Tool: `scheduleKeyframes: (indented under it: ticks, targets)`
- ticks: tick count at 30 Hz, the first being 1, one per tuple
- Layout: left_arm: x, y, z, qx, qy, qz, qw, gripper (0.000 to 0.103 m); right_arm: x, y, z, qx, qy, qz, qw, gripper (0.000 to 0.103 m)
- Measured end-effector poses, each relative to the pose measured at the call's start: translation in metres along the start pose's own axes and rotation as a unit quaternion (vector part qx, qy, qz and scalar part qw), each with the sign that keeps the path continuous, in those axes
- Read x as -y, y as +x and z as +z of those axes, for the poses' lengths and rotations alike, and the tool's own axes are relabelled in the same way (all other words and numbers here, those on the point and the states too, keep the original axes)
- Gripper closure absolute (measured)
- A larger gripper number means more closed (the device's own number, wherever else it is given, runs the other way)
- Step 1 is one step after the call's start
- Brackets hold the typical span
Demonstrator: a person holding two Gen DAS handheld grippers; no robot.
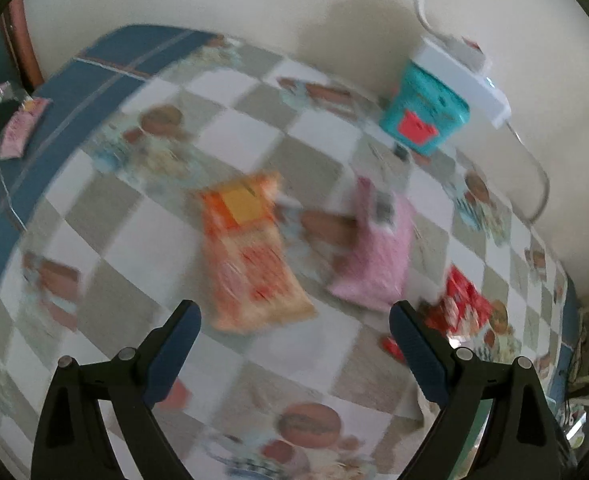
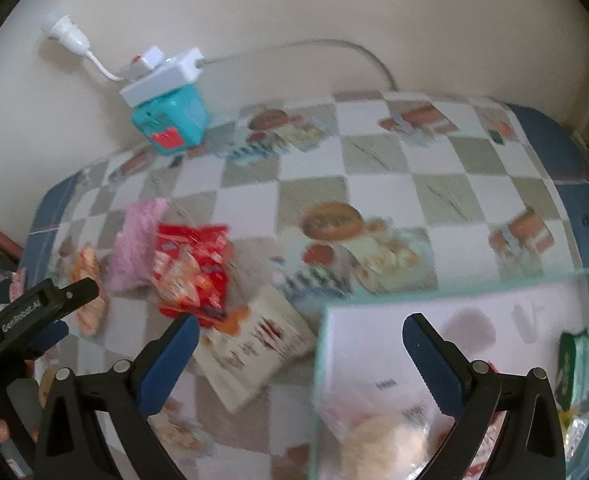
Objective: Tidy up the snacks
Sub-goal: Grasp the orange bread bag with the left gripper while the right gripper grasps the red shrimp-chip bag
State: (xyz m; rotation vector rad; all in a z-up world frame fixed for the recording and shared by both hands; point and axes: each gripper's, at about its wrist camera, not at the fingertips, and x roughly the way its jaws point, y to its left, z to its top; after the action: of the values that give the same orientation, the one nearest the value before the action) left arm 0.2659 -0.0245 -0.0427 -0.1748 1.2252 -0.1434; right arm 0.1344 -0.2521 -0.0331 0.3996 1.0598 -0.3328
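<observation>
Snacks: orange bag (image 1: 250,252), pink bag (image 1: 378,248) on table (image 1: 142,240); we see left tool (image 1: 294,320), right tool (image 2: 300,330) both spread, empty; box (image 2: 454,312) at 5 o'clock.

Snack packets (image 1: 250,256) flat on tablecloth (image 1: 166,248)

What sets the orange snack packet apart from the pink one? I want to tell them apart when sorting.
Colour: the orange packet is orange with a yellow patch near its top; the pink packet is plain pink with a small dark label. Shape: the orange packet looks longer and flatter, the pink packet shorter and puffier. Place: in the left wrist view the orange packet lies left of the pink packet, apart from it. Both lie loose on the checkered tablecloth, ungripped.
</observation>
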Motion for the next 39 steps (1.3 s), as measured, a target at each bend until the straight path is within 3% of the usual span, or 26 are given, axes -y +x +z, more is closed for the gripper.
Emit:
scheduleKeyframes:
  ticks: [8,19,22,25,27,29,31,34,39]
  targets:
    - [-0.022,0.001,0.041,-0.024,0.04,0.007,0.9989,0.007,-0.041,0.015,0.014,-0.012,-0.025,0.029,0.999,0.0]
    - [-0.031,0.046,0.056,-0.081,0.005,0.02,0.9965,0.008,-0.08,0.058,0.022,-0.05,-0.064,0.003,0.997,0.0]
    - [-0.033,0.055,0.055,-0.089,0.0,0.02,0.9958,0.008,-0.088,0.066,0.021,-0.057,-0.076,-0.002,0.995,0.005]
    - [-0.033,0.06,0.055,-0.093,0.002,0.023,0.9954,0.008,-0.093,0.073,0.02,-0.065,-0.085,-0.011,0.994,0.02]
    - [-0.033,0.064,0.056,-0.095,0.001,0.018,0.9953,0.014,-0.093,0.076,0.02,-0.066,-0.084,-0.015,0.994,0.035]
    - [-0.033,0.066,0.056,-0.098,0.0,0.017,0.995,0.028,-0.091,0.078,0.02,-0.069,-0.079,-0.008,0.994,0.046]
    - [-0.032,0.067,0.057,-0.094,0.005,0.02,0.9954,0.034,-0.09,0.079,0.02,-0.069,-0.076,-0.005,0.995,0.046]
    - [-0.028,0.064,0.056,-0.089,0.012,0.02,0.9958,0.058,-0.089,0.076,0.018,-0.069,-0.073,0.005,0.995,0.047]
    - [-0.031,0.058,0.048,-0.095,0.001,0.012,0.9954,0.063,-0.084,0.057,0.015,-0.058,-0.068,0.024,0.996,0.048]
